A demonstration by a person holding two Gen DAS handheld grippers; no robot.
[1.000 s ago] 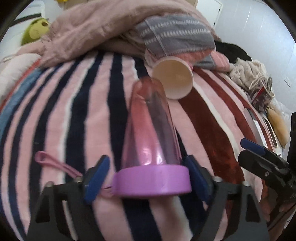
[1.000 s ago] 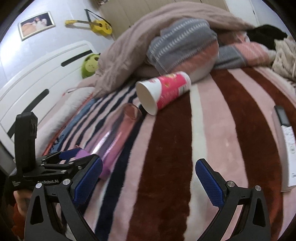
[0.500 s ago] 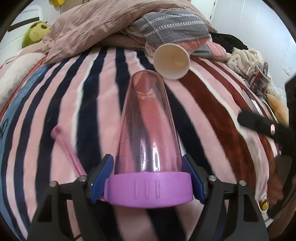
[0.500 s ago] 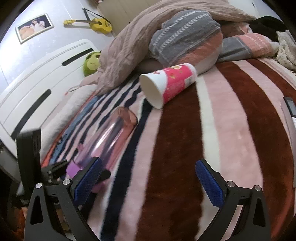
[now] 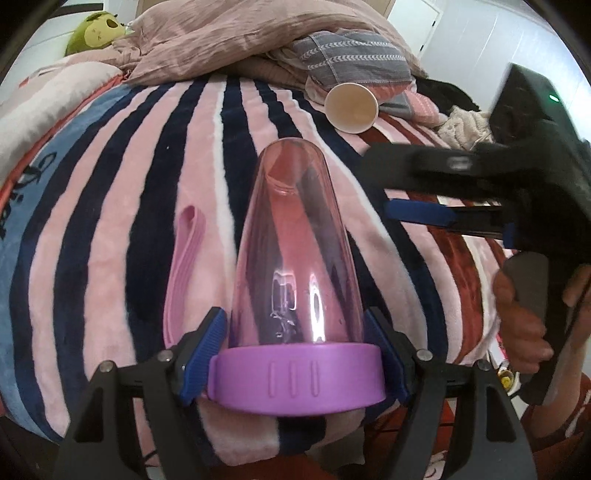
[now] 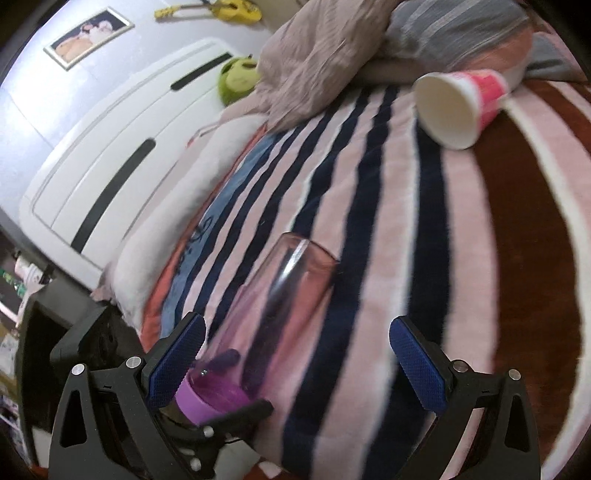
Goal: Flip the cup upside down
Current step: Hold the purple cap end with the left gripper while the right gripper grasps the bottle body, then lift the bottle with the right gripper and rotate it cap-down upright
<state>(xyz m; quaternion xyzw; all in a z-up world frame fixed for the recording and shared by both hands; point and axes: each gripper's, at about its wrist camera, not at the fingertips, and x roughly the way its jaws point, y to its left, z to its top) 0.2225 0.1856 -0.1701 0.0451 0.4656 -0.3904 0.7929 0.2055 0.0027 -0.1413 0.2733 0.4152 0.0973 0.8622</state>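
A clear pink cup (image 5: 295,251) with a purple lid (image 5: 295,380) lies on its side above the striped blanket, base pointing away. My left gripper (image 5: 295,354) is shut on it at the lid end; its pink strap (image 5: 184,266) lies to the left. The cup also shows in the right wrist view (image 6: 280,310), lid (image 6: 210,398) low at the left. My right gripper (image 6: 291,365) is open and empty, hovering to the cup's right, seen blurred in the left wrist view (image 5: 417,214).
A red-and-white paper cup (image 6: 461,103) lies on its side at the far end of the blanket (image 6: 369,206), mouth toward me; it also shows in the left wrist view (image 5: 351,107). Piled bedding (image 5: 258,40), a green plush (image 5: 96,33) and a white headboard (image 6: 110,155) lie beyond.
The left gripper has closed on the pink cup and lifted it toward the bed's near edge. The right gripper has swung left, close beside the cup.
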